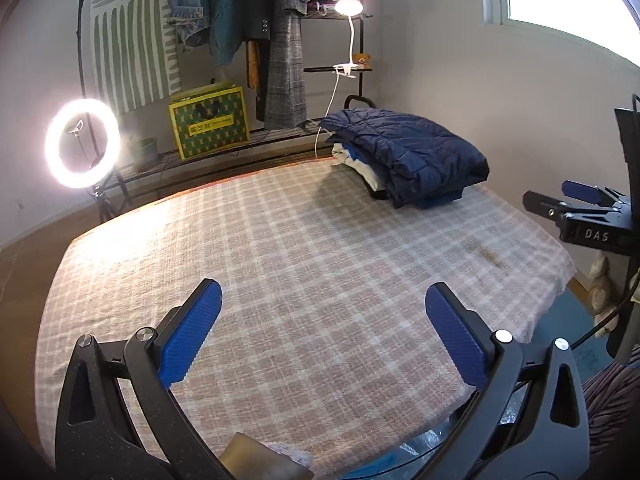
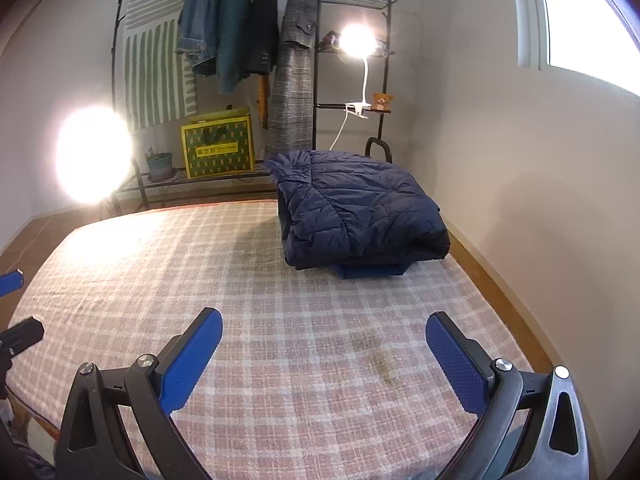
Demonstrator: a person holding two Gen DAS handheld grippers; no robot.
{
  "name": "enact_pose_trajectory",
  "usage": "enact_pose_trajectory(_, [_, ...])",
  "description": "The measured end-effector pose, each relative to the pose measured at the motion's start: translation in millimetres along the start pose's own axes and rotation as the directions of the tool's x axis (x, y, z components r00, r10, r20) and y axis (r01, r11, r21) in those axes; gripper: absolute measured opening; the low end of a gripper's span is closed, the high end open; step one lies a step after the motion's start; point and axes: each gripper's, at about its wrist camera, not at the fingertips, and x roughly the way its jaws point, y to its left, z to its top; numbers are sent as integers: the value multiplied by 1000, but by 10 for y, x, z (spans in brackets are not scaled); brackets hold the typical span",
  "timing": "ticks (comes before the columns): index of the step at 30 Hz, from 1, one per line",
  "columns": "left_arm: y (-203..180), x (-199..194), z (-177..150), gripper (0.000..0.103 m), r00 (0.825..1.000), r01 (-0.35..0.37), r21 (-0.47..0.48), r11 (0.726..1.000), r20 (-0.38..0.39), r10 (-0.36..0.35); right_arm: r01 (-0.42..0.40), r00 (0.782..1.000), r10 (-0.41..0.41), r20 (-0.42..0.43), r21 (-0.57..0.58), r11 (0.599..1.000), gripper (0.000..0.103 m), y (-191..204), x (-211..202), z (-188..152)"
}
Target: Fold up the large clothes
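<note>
Nearest the lens, left gripper (image 1: 323, 300) spread wide over the checked bedspread (image 1: 304, 248), blue pads (image 1: 191, 334) holding nothing. Right gripper (image 2: 324, 330) likewise gaping and empty above the same cloth, a faint dark stain (image 2: 380, 360) just ahead of it. No garment laid out for folding anywhere on the near or middle stretch of the bed.

Farther off, at the far right corner close to the wall, a navy quilted jacket (image 2: 360, 208) folded into a thick bundle atop a stack: something blue (image 2: 368, 270) beneath it in the right wrist view, pale cream fabric (image 1: 360, 166) showing under its edge in the left wrist view. Judged from this: several pieces already folded and piled, none in hand at present.

Beyond the bed, a metal garment rack (image 2: 352, 0) with a denim jacket (image 2: 200, 28), a teal top (image 2: 236, 32), a dark blazer (image 2: 266, 20) and a grey checked coat (image 2: 294, 76) on hangers, possibly the work left, though impossible to confirm. Ring light (image 1: 82, 143) and clip lamp (image 1: 349, 7) both lit.
</note>
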Motion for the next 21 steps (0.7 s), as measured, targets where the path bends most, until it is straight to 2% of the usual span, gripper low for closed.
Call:
enact_pose_trajectory(5, [53, 9, -14, 103, 1000, 24, -54, 998, -17, -25, 5, 1000, -5, -2, 32, 999, 103, -40, 17, 11])
enact_pose_trajectory(21, [103, -86, 15, 103, 1000, 2, -69, 998, 13, -1, 1, 1000, -2, 15, 32, 999, 103, 13, -5, 29])
